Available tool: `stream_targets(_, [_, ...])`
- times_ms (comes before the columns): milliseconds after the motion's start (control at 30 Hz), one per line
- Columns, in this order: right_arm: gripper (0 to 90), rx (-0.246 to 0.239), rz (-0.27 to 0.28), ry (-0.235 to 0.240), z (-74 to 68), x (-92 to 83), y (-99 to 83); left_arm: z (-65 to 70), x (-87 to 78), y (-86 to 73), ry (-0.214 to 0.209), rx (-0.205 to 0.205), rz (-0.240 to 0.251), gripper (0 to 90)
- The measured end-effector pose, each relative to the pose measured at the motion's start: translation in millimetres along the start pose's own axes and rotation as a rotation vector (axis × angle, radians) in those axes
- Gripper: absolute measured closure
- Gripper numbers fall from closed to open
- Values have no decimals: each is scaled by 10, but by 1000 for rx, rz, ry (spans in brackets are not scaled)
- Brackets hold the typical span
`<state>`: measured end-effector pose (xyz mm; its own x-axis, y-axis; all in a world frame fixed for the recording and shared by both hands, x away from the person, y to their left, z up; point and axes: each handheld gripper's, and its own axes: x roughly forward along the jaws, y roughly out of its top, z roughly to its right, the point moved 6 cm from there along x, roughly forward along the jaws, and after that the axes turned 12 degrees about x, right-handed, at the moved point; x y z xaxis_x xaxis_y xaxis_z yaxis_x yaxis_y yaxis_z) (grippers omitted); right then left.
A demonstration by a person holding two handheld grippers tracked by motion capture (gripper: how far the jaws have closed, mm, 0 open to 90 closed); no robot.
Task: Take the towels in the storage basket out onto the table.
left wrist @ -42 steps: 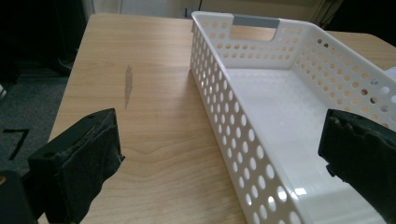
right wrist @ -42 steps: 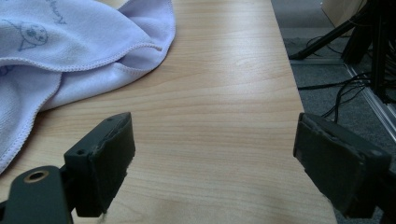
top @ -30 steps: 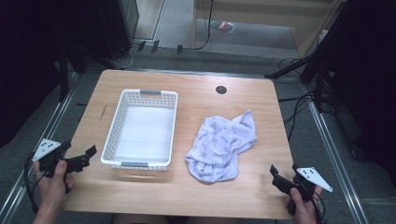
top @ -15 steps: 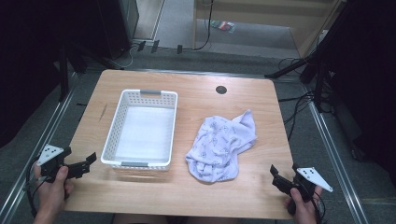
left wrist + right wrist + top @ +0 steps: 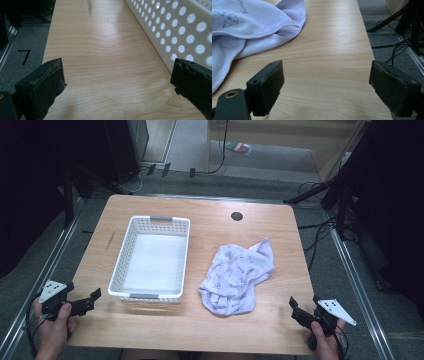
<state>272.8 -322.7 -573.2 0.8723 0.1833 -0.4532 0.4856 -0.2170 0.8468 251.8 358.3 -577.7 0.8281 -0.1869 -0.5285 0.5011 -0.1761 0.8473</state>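
Note:
A crumpled pale lilac towel [image 5: 237, 276] with small grey prints lies on the wooden table [image 5: 215, 227], right of centre; the right gripper view catches its edge [image 5: 249, 27] at upper left. A white perforated basket [image 5: 152, 257] stands empty to the towel's left, and its side wall [image 5: 175, 27] runs along the right of the left gripper view. My left gripper [image 5: 93, 299] rests open at the table's front left corner, beside the basket's near corner. My right gripper [image 5: 293, 309] is open at the front right corner, short of the towel, holding nothing.
A round black cable hole [image 5: 236, 216] sits near the table's far edge. Metal rails [image 5: 352, 270] flank the table on both sides. Cables [image 5: 325, 227] lie on the grey floor to the right, and dark equipment stands beyond the far left corner.
My left gripper has slid toward the near edge and slightly right, settling at the table's front left corner. The right gripper, towel and basket have not moved.

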Motion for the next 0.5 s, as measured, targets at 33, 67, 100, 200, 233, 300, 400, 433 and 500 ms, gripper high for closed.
stream_targets(33, [128,0,0,1,0,0,0,4,15,-11,6,0,-2,0])
stream_targets(67, [127,-1,0,1,0,0,0,14,29,-19,9,3,-7,0])
stream_targets(100, [128,0,-2,2,-2,0,-1,23,33,-23,10,8,-12,0])
stream_targets(200, [127,-1,-3,4,-4,1,-3,69,54,-38,25,42,-29,0])
stream_targets(233, [127,1,-5,5,-7,0,-4,82,68,-44,43,54,-39,0])
stream_targets(300, [127,-2,-5,6,-10,1,-5,87,88,-46,68,63,-56,0])
stream_targets(400, [127,-4,-3,8,-11,0,-5,55,95,-47,69,32,-57,0])
stream_targets(433, [127,-3,-3,7,-11,-1,-5,45,92,-47,65,29,-53,0])
stream_targets(500, [127,-3,-4,7,-9,-2,-5,43,88,-47,53,24,-50,0])
